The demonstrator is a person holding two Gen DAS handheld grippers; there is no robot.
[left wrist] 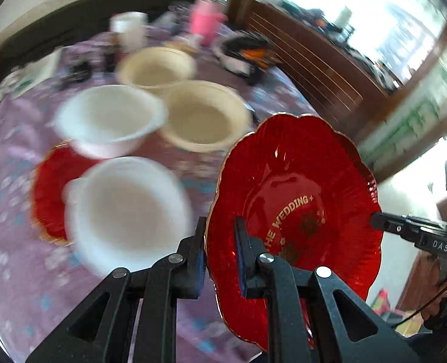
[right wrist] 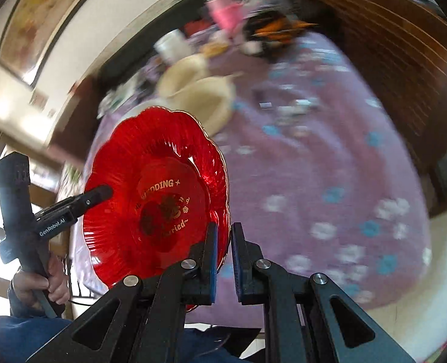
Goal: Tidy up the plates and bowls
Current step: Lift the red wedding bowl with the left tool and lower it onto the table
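A red scalloped plate with gold wedding lettering point(left wrist: 296, 199) is held up on edge above the table, gripped at opposite rims. My left gripper point(left wrist: 220, 251) is shut on its near rim. My right gripper point(right wrist: 222, 257) is shut on the other rim of the same plate point(right wrist: 154, 199); its finger also shows in the left wrist view point(left wrist: 383, 224). On the purple flowered tablecloth point(left wrist: 17, 242) stand two white bowls point(left wrist: 126, 211) point(left wrist: 111, 118) and two cream bowls point(left wrist: 205, 115) point(left wrist: 157, 66). A second red plate point(left wrist: 51, 190) lies under the near white bowl.
At the far side of the table stand a white cup point(left wrist: 129, 28), a pink cup point(left wrist: 207, 22) and dark clutter point(left wrist: 247, 51). A wooden chair back point(left wrist: 311, 57) stands at the right. A framed picture point(right wrist: 42, 15) hangs on the wall.
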